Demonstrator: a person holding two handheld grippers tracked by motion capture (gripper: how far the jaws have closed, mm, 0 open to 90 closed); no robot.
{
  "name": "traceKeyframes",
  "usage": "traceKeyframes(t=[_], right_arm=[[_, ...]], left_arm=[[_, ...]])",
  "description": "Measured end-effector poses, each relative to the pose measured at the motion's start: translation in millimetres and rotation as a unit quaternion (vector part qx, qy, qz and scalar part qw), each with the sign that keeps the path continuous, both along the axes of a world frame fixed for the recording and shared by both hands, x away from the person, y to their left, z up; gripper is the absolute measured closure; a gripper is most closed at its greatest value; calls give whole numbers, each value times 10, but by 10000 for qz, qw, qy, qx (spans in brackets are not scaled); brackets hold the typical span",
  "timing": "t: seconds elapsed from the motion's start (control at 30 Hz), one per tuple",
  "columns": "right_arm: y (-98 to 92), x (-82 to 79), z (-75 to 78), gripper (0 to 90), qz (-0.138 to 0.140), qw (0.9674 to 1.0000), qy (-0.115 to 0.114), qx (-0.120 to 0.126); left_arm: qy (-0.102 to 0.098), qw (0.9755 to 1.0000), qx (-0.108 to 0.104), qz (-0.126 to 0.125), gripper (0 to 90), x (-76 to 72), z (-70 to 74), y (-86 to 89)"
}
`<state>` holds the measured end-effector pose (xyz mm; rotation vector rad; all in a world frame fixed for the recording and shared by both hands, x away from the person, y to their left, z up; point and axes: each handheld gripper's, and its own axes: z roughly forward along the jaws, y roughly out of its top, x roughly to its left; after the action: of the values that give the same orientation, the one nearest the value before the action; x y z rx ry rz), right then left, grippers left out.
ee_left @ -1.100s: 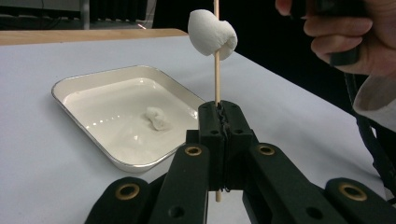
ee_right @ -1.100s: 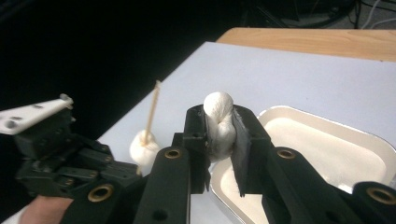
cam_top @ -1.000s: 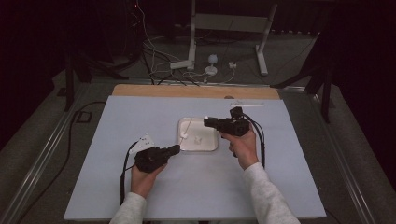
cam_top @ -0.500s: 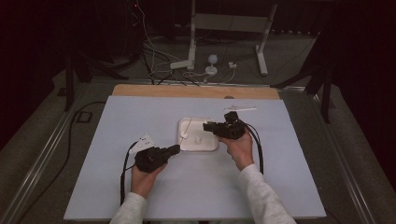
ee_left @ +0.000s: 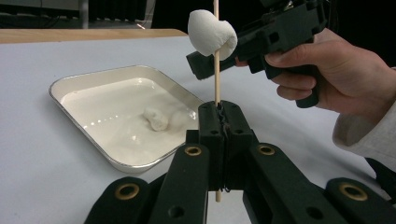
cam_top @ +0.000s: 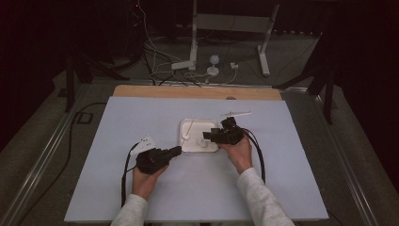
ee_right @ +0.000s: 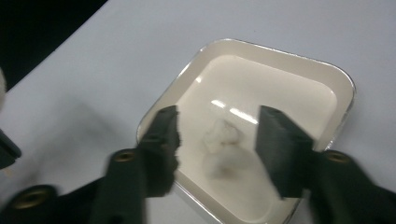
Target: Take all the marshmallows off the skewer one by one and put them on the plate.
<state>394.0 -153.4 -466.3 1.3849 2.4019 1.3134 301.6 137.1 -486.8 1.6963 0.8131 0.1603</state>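
Clamping a skewer (ee_left: 216,84), left gripper (ee_left: 219,116) waits; right gripper (ee_right: 217,135), jaws just opening, empty, above tray (ee_right: 299,65).

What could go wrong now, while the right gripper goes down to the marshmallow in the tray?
1. The right gripper, whose jaws have just been opening, stands over the loose marshmallow; a hard squeeze may crush it.
2. A jaw may catch the tray rim and shift it.
3. The left gripper holds the thin skewer upright with a marshmallow on it; the right hand close behind may knock it.
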Motion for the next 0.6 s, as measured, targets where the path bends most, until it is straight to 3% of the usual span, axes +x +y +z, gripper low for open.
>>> traceKeyframes(t=[0.1, 0.17, 0.6], right_arm=[[21, -33, 29, 291, -30, 10000, -82, 2], [25, -50, 58, 254, 24, 9999, -100, 103], [39, -180, 249, 170, 444, 9966, -146, 676]], left_arm=[[4, 10000, 5, 2, 900, 1, -2, -1], [7, 10000, 2, -1, 900, 1, -2, -3], [2, 10000, 1, 9, 900, 1, -2, -6]])
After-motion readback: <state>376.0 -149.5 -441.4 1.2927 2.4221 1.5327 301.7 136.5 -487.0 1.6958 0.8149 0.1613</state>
